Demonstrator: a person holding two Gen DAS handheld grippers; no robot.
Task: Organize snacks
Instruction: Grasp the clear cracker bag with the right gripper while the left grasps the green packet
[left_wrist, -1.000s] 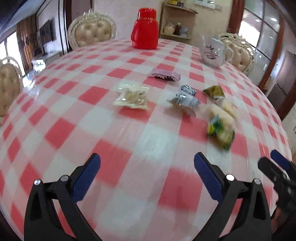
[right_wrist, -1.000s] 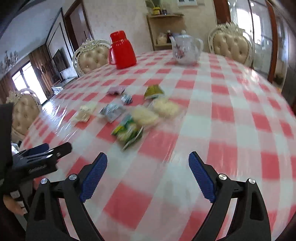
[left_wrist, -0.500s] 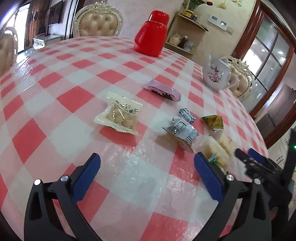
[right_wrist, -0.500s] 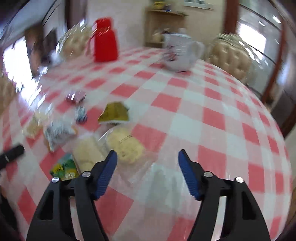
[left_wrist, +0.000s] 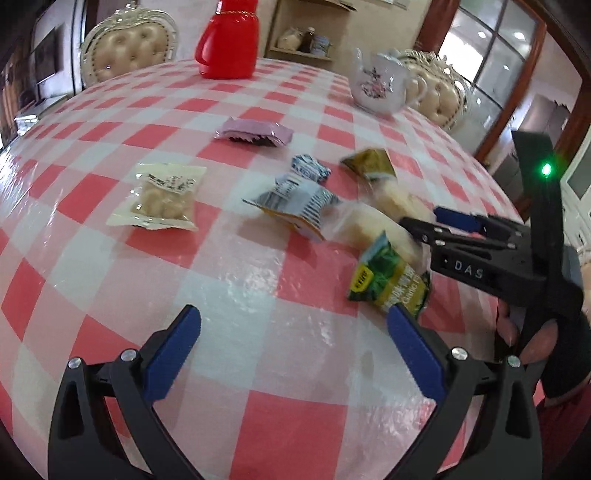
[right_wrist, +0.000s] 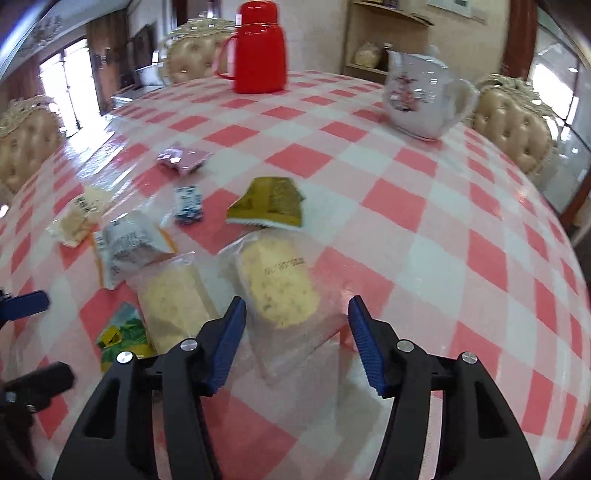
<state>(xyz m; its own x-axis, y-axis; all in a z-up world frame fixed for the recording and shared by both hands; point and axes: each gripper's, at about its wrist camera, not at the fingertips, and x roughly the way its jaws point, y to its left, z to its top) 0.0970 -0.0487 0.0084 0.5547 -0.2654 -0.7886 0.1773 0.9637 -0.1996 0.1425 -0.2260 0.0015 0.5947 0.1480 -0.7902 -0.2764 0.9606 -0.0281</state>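
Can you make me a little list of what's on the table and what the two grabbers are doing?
table: red and white checked cloth
snacks: seven packets, loosely clustered
nearest right gripper: clear cracker packet, between its jaws, not pinched
left gripper: open, nothing between its jaws
green packet: just beyond the left gripper
also there: red flask, white teapot

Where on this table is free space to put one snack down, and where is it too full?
Free: the checked cloth right of the olive packet, toward the teapot; also the near cloth below the nut packet, by the left claw. Crowded: around the cracker bags and green packet.
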